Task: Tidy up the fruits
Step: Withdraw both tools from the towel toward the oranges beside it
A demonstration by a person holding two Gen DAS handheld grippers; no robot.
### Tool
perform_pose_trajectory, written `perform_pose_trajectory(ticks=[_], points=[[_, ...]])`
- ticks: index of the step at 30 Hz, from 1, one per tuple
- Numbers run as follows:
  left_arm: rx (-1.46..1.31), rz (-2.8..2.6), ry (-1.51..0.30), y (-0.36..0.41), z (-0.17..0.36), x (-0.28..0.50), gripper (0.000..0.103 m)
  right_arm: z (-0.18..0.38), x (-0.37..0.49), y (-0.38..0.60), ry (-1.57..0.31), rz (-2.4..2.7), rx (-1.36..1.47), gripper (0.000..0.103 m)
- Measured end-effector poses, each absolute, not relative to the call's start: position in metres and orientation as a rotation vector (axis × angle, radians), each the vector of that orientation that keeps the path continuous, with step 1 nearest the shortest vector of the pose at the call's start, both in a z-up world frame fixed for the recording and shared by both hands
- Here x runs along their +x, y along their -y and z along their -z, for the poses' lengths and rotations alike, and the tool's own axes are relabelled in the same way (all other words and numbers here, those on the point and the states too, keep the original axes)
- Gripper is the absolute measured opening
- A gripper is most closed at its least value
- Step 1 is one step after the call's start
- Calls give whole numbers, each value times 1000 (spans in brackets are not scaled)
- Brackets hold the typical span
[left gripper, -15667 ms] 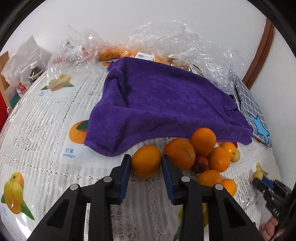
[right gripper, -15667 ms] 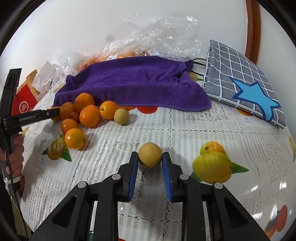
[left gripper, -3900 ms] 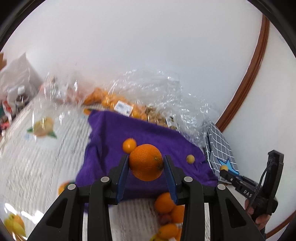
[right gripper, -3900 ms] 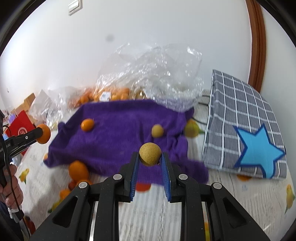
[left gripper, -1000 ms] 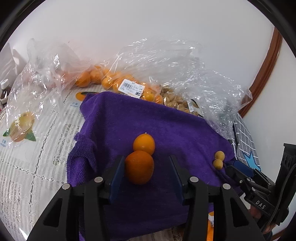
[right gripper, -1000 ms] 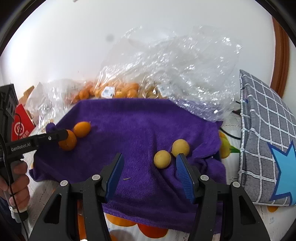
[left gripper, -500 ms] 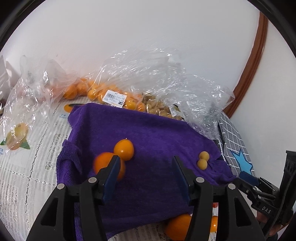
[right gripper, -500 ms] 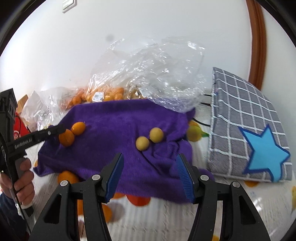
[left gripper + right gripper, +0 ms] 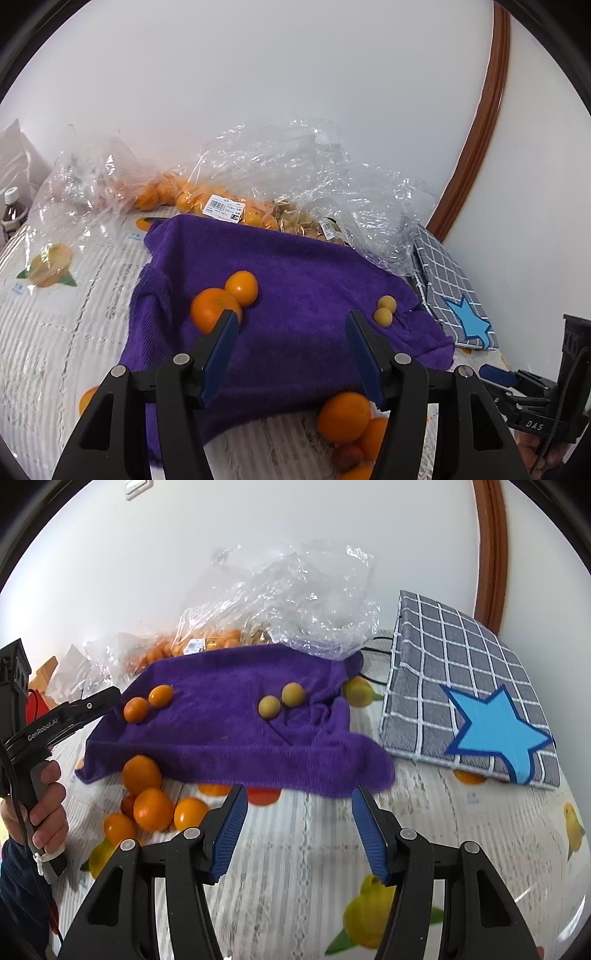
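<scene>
A: Both tools?
B: Left tool (image 9: 290, 325) and right tool (image 9: 297, 801) gape, gripping nothing, at the purple towel's (image 9: 229, 716) near edge.
A: Fruit?
B: Beyond, on the towel: two oranges (image 9: 147, 703) left, two yellow fruits (image 9: 280, 699) right.

The left claw's finger (image 9: 218, 343) covered part of one orange (image 9: 210, 308); the purple towel (image 9: 229, 731) hid parts of the oranges (image 9: 142, 773) at its edge.

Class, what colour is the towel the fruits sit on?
The towel is purple, seen best in the right wrist view.
</scene>
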State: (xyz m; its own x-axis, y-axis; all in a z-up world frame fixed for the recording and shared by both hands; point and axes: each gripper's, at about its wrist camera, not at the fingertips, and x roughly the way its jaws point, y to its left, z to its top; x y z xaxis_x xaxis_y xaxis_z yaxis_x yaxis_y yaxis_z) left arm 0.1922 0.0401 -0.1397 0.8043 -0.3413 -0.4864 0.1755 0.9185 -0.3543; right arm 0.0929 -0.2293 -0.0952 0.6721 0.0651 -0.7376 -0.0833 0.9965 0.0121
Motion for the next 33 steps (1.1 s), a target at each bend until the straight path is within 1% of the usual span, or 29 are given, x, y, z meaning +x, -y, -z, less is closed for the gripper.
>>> perform_pose_trajectory(ticks=[11,23,26,30,32,33], points=[[-362,282,-590,-55,150,163,59,102,73,224,-849,-107,-21,58],[-317,205,-638,-60,160,136,59,105,77,218,-854,-121,-8,58],[-334,196,-648,-65,162,136,59,107,77,214,-857,-134,-8,53],[-346,186,-661,-69,164,137,59,113,78,206,-863,-169,-8,50],[-346,178,-663,-69,165,137,59,116,81,198,-878,-200,-11,45],[-346,175,-666,-69,166,137,59,117,82,195,-878,-214,-9,45]])
